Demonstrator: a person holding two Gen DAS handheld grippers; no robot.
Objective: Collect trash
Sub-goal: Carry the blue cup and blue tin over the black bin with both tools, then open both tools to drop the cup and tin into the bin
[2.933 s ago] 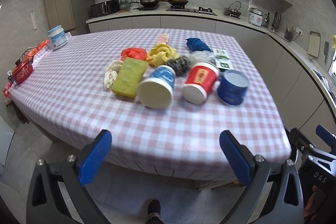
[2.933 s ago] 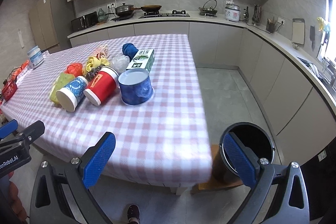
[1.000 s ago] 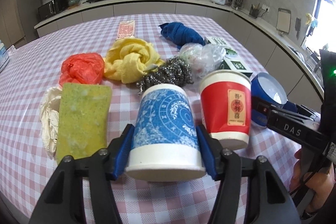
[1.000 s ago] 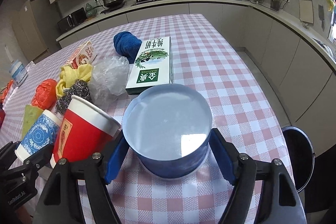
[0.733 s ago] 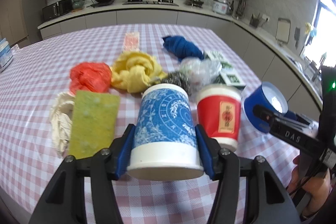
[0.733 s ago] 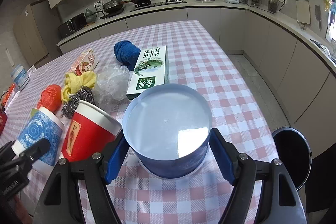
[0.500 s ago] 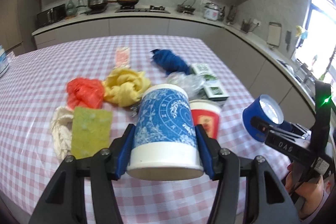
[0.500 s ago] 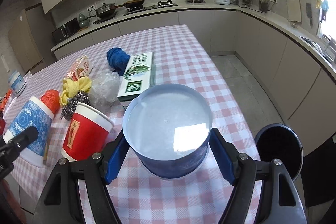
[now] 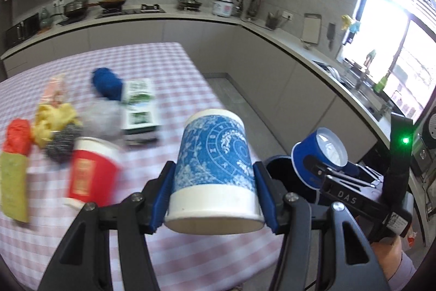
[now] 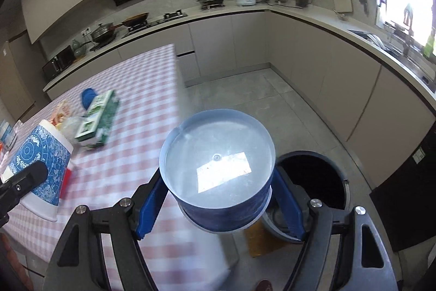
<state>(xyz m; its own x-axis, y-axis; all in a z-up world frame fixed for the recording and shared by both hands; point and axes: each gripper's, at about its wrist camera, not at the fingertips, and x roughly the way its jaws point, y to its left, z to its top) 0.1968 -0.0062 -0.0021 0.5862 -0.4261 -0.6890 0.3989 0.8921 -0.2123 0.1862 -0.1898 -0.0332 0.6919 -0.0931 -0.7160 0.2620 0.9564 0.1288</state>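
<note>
My left gripper (image 9: 214, 192) is shut on a blue-and-white patterned paper cup (image 9: 215, 165), held in the air past the table's right edge. My right gripper (image 10: 218, 198) is shut on a dark blue paper bowl (image 10: 218, 173), held beside the round dark trash bin (image 10: 316, 182) on the floor. The bowl (image 9: 321, 157) and bin (image 9: 280, 171) also show in the left wrist view. The patterned cup (image 10: 41, 160) shows at the left of the right wrist view.
On the checked table (image 9: 169, 72) lie a red paper cup (image 9: 90, 171), a green-and-white carton (image 9: 139, 105), a blue cloth (image 9: 106, 83), a clear plastic bag (image 9: 100, 116), a steel scourer (image 9: 64, 143), a yellow cloth (image 9: 51, 122), a red bag (image 9: 17, 138) and a green sponge (image 9: 13, 187). Kitchen counters (image 10: 354, 45) ring the room.
Both grippers closed on their items, lifted them off the table and swung right toward the trash bin. The red cup stays on the table.
</note>
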